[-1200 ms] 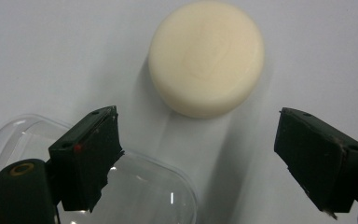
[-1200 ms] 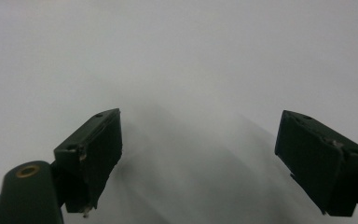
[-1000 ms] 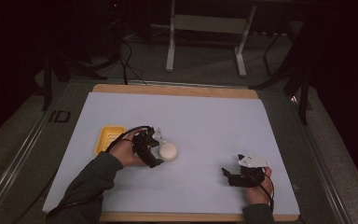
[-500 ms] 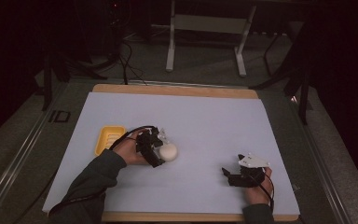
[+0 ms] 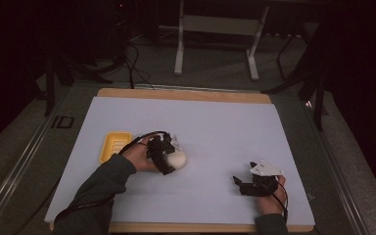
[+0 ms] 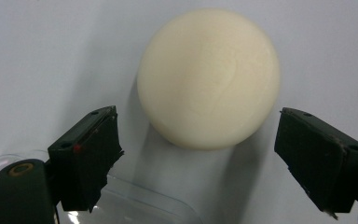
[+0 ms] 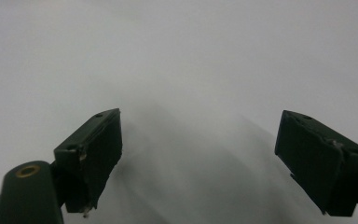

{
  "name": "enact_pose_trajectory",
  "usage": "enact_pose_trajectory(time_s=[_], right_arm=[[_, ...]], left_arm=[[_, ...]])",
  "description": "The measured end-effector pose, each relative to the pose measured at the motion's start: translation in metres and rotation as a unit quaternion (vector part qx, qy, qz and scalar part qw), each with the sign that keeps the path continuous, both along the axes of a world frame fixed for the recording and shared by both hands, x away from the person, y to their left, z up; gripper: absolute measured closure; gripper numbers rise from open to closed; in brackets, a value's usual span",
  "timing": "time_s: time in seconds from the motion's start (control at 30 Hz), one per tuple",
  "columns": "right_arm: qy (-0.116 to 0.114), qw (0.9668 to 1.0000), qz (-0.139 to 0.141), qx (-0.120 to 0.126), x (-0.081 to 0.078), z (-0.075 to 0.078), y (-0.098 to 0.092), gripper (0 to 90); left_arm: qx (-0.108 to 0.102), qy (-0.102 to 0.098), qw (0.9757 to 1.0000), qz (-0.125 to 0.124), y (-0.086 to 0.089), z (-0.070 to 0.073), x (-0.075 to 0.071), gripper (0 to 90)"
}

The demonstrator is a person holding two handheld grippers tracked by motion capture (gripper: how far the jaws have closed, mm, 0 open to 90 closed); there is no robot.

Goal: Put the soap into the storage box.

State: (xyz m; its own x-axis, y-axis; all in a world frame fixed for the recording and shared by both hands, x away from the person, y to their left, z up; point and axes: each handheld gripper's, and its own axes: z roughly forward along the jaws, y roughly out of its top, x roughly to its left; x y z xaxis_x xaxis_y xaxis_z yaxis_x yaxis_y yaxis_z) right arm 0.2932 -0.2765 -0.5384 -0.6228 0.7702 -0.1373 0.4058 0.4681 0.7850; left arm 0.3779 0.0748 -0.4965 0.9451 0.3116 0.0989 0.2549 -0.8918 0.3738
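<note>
yellow tray (image 5: pixel 115 145), metal stand (image 5: pixel 216 34).

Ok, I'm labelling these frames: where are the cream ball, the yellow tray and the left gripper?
cream ball (image 6: pixel 208 77), left gripper view, middle of its rounded top.
yellow tray (image 5: pixel 108 153), high view, its left rim.
left gripper (image 6: pixel 200 154), left gripper view, midway between its open fingertips.

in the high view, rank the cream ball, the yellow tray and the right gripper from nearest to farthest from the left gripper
1. Cream ball: right at the left gripper, just ahead of its open jaws.
2. Yellow tray: behind the hand, toward the table's left.
3. Right gripper: farthest, across the mat near the front edge.
</note>
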Motion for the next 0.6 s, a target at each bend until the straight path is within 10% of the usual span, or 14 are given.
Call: enact_pose_trajectory(time_s=[0.6], right_arm=[[0.001,1.0,0.001,0.0,0.0,0.0,0.0,14.6]], left_arm=[[0.027,0.009,0.9995,-0.013,-0.013,-0.002,0.005,14.7]])
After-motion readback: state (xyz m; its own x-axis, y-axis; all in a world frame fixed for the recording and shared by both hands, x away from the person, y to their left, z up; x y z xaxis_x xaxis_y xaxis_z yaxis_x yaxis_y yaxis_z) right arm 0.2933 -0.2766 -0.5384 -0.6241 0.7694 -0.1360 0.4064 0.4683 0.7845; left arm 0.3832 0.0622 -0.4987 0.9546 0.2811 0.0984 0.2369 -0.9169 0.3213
